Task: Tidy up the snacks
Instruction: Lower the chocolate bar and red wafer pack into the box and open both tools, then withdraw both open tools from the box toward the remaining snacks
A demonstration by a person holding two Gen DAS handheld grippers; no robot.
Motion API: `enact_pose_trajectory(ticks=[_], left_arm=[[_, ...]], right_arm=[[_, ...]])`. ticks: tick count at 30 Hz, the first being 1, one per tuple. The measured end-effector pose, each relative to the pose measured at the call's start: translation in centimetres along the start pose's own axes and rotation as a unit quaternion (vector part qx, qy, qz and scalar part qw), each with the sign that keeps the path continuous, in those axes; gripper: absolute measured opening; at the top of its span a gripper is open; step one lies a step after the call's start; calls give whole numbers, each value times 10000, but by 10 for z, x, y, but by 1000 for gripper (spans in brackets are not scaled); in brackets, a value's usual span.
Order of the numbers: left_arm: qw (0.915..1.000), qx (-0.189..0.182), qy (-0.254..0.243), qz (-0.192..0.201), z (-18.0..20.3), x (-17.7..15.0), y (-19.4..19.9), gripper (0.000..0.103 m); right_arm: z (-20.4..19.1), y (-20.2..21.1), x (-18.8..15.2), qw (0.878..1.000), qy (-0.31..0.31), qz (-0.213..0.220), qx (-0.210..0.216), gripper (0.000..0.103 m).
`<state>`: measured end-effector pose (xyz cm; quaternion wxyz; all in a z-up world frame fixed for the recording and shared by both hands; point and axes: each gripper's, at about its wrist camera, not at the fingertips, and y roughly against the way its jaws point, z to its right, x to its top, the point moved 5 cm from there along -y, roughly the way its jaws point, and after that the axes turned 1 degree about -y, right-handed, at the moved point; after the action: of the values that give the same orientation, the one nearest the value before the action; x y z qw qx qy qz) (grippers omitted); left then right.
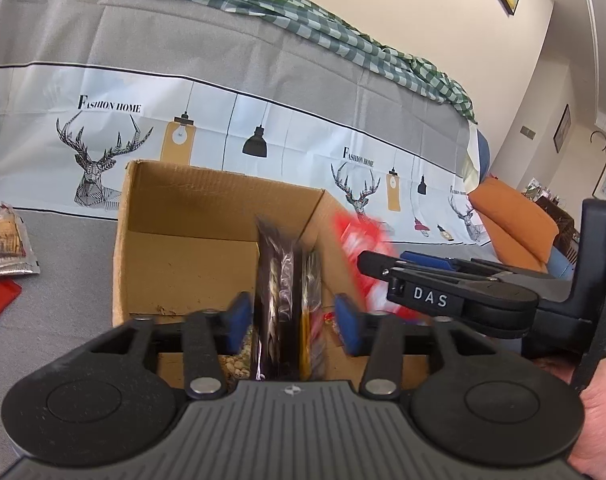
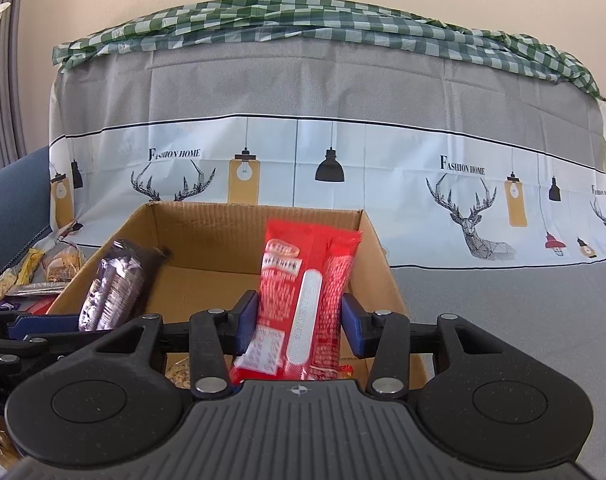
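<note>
An open cardboard box stands on the grey cloth. My left gripper is over the box with a dark snack packet standing edge-on between its blue pads; gaps show beside the packet. That packet also shows in the right wrist view. My right gripper holds a red snack packet upright between its pads over the box's right half. The red packet shows blurred in the left wrist view.
Several loose snack packets lie on the cloth left of the box. More snacks lie on the box floor. A printed cloth covers the sofa back. An orange cushion lies at the right.
</note>
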<state>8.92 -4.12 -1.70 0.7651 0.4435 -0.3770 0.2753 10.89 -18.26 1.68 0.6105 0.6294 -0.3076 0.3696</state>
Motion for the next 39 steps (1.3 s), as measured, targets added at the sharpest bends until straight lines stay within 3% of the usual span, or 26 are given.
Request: enact_pose_trajectory(ticks=[4,10,14,15,17,21,25,27,30,32,34,39], left_arm=[[10000,40,-23,41,1,1,2,57],[9997,157,-60,157,-3,3,7,56],[9992,275,-88,260,-10,6,17,42],[9990,314,-86,291,-13,7,21,33],[9986,394,-100,330,-20,10,29,26],[9978,556,-167,305,-39,20,50,24],[9944,900,-416,371,-71,41,71,24],[9920,1116,-457,371,-92,47,79,24],[9866,1549,-388,338,-130,41,86,24],[9840,1776,-120,71,-157,29,86,24],[9750,2216,-11,-141,-178,28,87,24],[9645,2491,788,-382,-219,22,95,24]], right_arm=[[2,1,1,10000,-61,26,-50,61],[-1,0,1,9999,-115,-1,-34,62],[-7,-1,2,9998,-189,-19,10,62],[-10,-1,3,9998,-206,-6,26,62],[-17,0,4,9997,-220,12,62,62],[-38,4,7,9994,-256,121,208,61],[-64,8,10,9976,-375,205,544,38],[-81,11,11,9959,-412,248,771,32],[-108,17,13,9926,-341,366,1103,31],[-127,20,12,9908,-203,410,1270,31],[-145,22,12,9886,-80,432,1440,31],[-188,26,9,9815,168,468,1850,31]])
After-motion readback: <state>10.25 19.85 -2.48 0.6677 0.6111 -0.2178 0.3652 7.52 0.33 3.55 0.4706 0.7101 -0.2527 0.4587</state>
